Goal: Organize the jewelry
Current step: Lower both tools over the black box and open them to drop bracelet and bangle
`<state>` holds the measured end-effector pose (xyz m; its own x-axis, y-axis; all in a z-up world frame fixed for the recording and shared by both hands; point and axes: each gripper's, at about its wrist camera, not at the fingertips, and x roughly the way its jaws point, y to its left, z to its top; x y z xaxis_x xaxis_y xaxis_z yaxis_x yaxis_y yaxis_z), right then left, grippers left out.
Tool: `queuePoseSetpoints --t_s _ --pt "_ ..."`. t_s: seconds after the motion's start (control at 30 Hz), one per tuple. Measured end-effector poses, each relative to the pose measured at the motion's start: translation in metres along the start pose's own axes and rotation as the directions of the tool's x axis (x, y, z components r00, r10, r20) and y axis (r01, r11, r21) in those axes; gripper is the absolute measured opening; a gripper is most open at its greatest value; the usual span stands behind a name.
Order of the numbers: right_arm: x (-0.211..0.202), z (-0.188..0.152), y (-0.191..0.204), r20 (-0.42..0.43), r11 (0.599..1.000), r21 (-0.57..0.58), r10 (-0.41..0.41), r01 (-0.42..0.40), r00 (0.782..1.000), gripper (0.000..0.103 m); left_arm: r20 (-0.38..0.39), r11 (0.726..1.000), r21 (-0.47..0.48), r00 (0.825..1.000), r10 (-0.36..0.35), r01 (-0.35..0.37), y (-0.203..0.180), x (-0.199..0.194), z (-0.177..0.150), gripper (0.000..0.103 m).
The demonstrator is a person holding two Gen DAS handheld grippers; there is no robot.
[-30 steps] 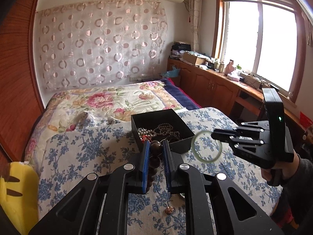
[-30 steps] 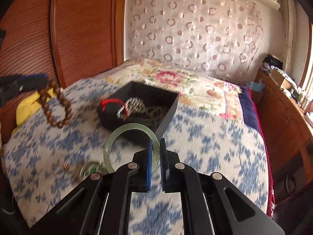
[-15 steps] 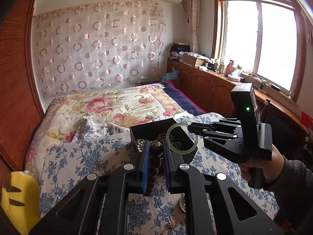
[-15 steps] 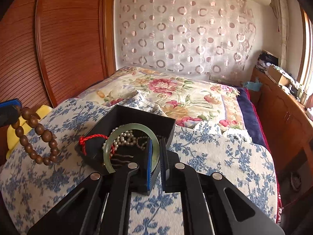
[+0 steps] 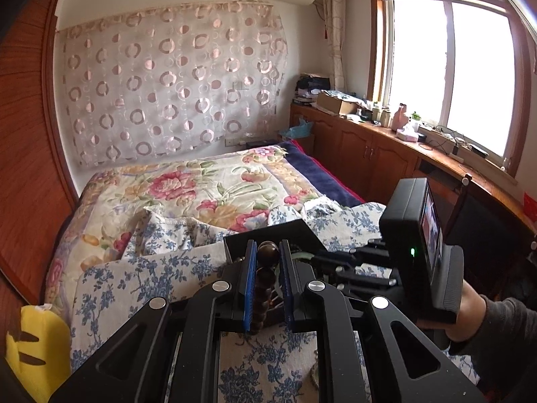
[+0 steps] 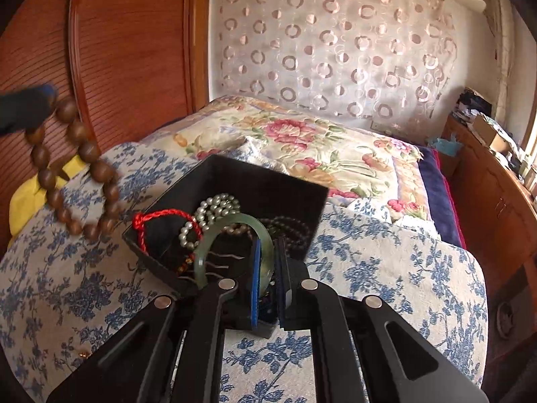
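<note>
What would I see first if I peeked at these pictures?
A green bangle pinched in the right gripper, right over a black box of pearls and beads on the bed. Big brown wooden beads dangle from the left gripper, up beside the box.

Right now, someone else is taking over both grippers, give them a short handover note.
Left gripper: shut on the wooden bead bracelet, held in the air left of the black box.
Right gripper: shut on the green bangle, over the box.
In the box: pearls, red cord, dark beads.
Left to do: release the bangle, then the bead bracelet; a small gold piece lies on the blue floral cover.
</note>
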<state>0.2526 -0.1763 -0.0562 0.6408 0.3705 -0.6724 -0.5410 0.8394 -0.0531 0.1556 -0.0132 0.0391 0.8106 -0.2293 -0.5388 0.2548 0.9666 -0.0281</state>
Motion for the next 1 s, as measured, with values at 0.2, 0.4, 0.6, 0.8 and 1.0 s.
queuePoseSetpoints --t_s 0.2,0.4,0.6,0.8,1.0 --pt "-0.007 -0.002 -0.002 0.004 1.0 0.004 0.016 -0.016 1.0 0.011 -0.012 1.0 0.002 1.0 -0.006 0.006 -0.002 0.009 0.008 0.012" --pt "-0.02 -0.006 -0.007 0.017 1.0 0.002 0.021 -0.021 1.0 0.013 -0.023 1.0 0.014 1.0 -0.011 0.012 -0.008 0.023 0.015 0.012" --pt "-0.025 -0.008 -0.009 0.02 1.0 -0.014 0.022 -0.022 1.0 0.017 -0.045 1.0 0.024 0.999 -0.015 0.016 -0.014 0.039 0.015 0.012" --pt "-0.038 -0.011 -0.021 0.048 0.999 0.021 0.023 -0.024 0.999 0.017 -0.062 0.999 0.044 0.998 -0.016 0.019 -0.02 0.05 0.014 0.012" --pt "-0.049 -0.017 -0.028 0.059 1.0 0.025 0.015 -0.016 0.998 0.018 -0.086 0.999 0.042 0.996 -0.028 0.032 -0.024 0.058 0.011 0.012"
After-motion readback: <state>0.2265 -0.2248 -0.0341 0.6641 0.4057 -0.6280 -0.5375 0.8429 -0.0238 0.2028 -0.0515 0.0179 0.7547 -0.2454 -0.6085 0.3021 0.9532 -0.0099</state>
